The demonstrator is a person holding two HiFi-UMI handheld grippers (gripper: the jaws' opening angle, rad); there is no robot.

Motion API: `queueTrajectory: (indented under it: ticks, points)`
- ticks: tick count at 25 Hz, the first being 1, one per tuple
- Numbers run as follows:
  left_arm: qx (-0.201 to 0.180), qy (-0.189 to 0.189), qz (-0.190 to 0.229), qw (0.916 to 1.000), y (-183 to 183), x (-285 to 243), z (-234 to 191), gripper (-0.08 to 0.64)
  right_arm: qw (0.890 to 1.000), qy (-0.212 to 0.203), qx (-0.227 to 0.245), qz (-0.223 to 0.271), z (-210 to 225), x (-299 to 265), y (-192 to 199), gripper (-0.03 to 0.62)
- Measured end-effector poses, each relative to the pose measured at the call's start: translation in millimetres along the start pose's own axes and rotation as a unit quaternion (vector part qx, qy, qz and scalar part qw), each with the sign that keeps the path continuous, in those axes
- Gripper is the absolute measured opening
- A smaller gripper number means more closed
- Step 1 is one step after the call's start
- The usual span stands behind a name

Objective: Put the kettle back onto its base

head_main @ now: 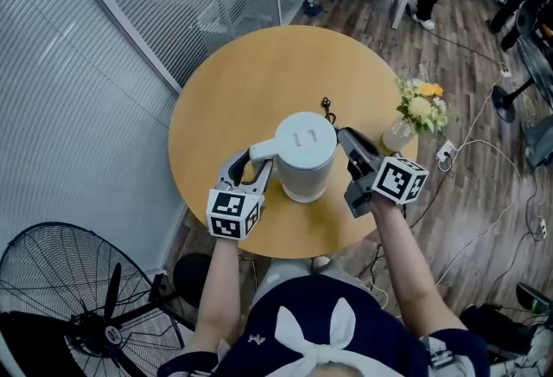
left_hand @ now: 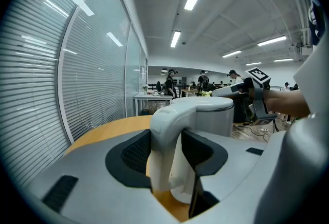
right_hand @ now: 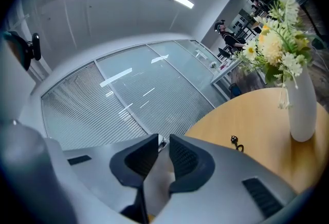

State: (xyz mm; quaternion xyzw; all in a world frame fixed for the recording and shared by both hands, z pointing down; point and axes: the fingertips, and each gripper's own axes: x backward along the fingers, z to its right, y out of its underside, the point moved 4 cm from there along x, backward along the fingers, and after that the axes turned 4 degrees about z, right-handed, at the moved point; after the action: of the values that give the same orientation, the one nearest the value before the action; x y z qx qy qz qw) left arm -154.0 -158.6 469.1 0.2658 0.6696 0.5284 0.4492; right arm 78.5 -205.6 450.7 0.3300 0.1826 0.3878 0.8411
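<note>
White and upright, the kettle (head_main: 302, 155) sits over the near part of the round wooden surface (head_main: 251, 81) in the head view, with its handle (head_main: 262, 150) turned toward the person's left. The left tool (head_main: 255, 166) reaches in at that handle, while the right tool (head_main: 350, 146) lies just beside the kettle's opposite flank, pointing away from the person. A small dark plug (head_main: 327, 105) lies on the wood just beyond the kettle. A pale vase (head_main: 399, 135) of yellow and white flowers (head_main: 422, 105) stands at the right rim. A black floor fan (head_main: 60, 297) stands on the floor at the lower left.

The left gripper view looks along the two dark pads, which stand fairly wide and are clamped on the kettle's handle. The white loop fills the gap from one pad to the other, and the kettle's body rises just behind it. Bare wood shows under the handle. The right tool and the hand holding it appear past the kettle's far side.

In the right gripper view the jaws stand narrow. A pale blurred shape sits in the slit between the pads, perhaps the kettle's lip, and I cannot tell whether the pads press on it. The vase stands to the right, and the plug lies on the wood between the vase and the jaws. Slatted blinds behind glass fill the background.
</note>
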Motion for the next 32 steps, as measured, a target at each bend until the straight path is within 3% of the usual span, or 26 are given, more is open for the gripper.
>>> queueTrajectory:
  ticks: [32]
  points:
    - [0.001, 0.007, -0.029, 0.9996, 31.7, -13.5, 1.7, 0.199, 0.999, 0.027, -0.025, -0.02, 30.6, -1.5, 22.7, 0.061]
